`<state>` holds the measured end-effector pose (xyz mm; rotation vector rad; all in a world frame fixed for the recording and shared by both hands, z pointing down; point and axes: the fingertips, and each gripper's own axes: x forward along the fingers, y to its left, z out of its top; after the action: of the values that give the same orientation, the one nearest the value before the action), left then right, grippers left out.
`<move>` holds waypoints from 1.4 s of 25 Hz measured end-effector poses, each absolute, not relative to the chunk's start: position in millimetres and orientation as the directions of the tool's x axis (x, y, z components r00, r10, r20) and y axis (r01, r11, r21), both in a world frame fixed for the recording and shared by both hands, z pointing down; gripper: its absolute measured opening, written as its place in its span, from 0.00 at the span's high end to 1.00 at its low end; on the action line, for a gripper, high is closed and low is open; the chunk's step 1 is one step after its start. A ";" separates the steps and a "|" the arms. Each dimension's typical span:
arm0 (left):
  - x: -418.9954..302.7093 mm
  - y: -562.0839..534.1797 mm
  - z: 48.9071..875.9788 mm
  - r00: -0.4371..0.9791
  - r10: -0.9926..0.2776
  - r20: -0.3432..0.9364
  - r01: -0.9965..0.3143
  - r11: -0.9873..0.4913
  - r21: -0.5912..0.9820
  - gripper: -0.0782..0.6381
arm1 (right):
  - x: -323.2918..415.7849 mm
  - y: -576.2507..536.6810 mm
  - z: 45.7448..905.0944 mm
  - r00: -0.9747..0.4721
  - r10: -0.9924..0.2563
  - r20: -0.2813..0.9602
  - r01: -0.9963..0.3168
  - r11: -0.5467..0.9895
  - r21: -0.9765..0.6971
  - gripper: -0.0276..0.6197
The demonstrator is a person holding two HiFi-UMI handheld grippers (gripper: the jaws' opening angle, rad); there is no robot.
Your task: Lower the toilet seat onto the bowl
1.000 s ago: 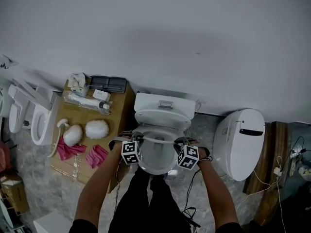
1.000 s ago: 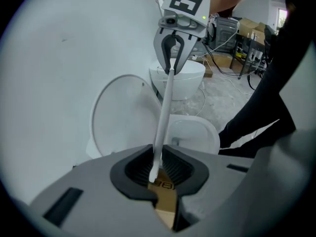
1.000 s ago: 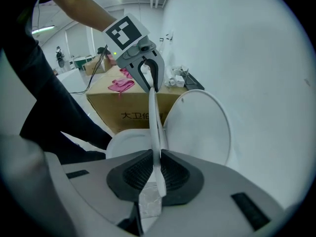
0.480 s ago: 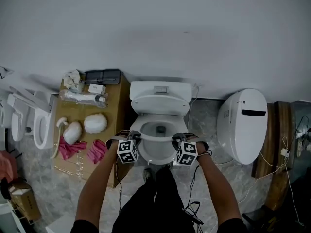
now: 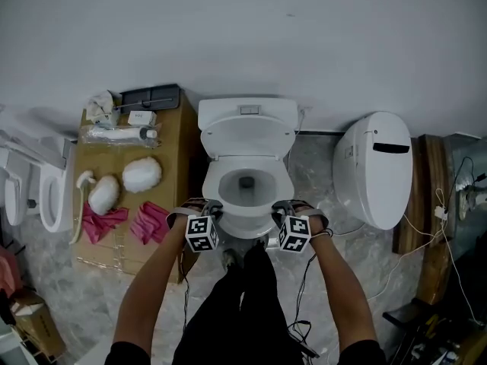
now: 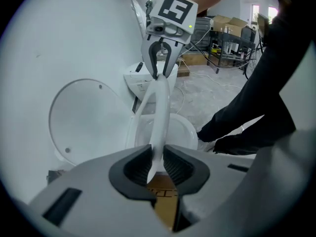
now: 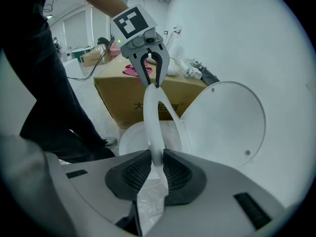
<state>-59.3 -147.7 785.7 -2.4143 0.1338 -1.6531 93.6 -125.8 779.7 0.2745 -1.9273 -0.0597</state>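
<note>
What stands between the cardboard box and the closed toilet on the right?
The toilet with its lid raised, seen in the head view.

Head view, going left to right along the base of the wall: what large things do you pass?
Loose white toilet seat → cardboard box → toilet with raised lid → second toilet with closed lid → wooden plank.
</note>
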 end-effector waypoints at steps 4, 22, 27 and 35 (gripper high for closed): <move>-61.1 -136.7 799.0 0.382 -0.192 0.904 0.074 -0.969 -0.237 0.78 | 91.4 -113.4 794.7 -0.323 -0.243 0.915 -0.158 0.967 0.201 0.82; -65.9 -67.2 873.0 0.338 -0.159 0.927 0.142 -0.966 -0.218 0.75 | 88.2 -44.5 870.4 -0.327 -0.230 0.917 -0.083 0.973 0.215 0.78; -64.3 -51.2 895.0 0.332 -0.136 0.933 0.169 -0.965 -0.200 0.74 | 85.9 -29.4 897.9 -0.320 -0.238 0.917 -0.064 0.971 0.230 0.77; -67.0 -30.8 938.0 0.282 -0.123 0.951 0.191 -0.965 -0.182 0.74 | 83.5 -10.0 942.9 -0.313 -0.238 0.919 -0.040 0.971 0.238 0.75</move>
<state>-67.0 -30.8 938.0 -2.2932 -0.0624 -1.7385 83.5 -10.0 942.9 0.2020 -1.8836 -0.1993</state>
